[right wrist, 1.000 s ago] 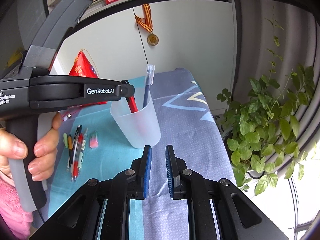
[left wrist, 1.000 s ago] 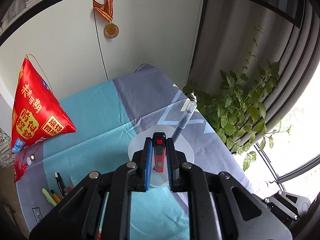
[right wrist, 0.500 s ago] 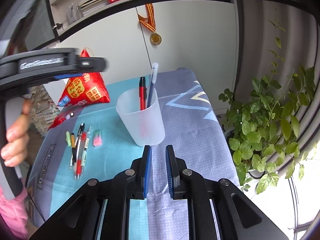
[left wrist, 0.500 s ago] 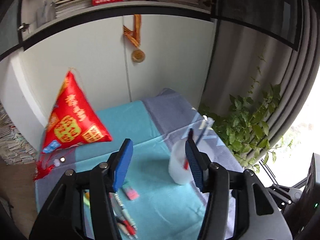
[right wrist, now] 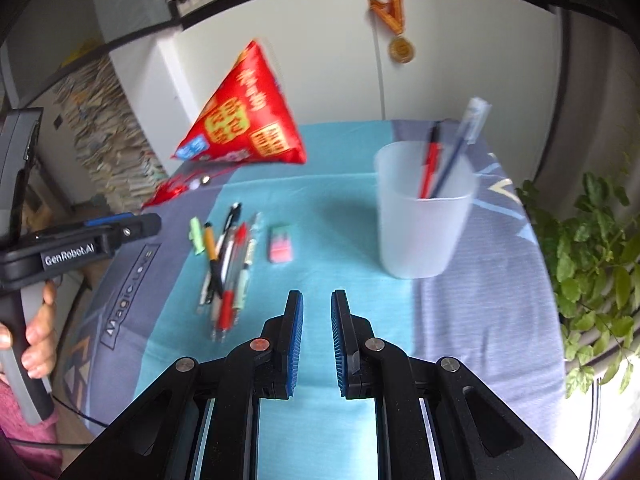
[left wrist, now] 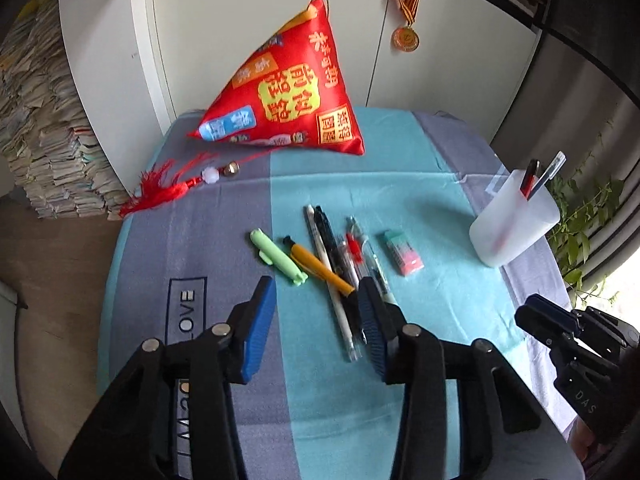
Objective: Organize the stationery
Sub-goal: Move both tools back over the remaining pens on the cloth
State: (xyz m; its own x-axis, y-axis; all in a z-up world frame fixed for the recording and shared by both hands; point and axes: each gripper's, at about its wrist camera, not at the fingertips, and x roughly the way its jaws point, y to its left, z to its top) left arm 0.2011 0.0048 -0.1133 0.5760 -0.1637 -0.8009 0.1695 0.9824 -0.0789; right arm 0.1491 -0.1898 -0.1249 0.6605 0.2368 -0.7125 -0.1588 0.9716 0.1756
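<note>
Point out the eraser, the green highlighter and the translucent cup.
eraser [left wrist: 403,253]: left wrist view, middle of its top face.
green highlighter [left wrist: 277,257]: left wrist view, mid-barrel.
translucent cup [right wrist: 420,236]: right wrist view, front wall.

Bare cloth [left wrist: 440,300] lies open between the eraser [left wrist: 403,252] and the cup [left wrist: 512,224]; the loose pens [left wrist: 340,264] crowd the middle, and the red pouch [left wrist: 288,96] blocks the far side

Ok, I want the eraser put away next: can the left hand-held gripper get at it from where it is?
Probably yes. The left hand-held gripper is open and empty above the pens, and the eraser lies flat just beyond them on the cloth, apart from everything, with nothing over it.
</note>
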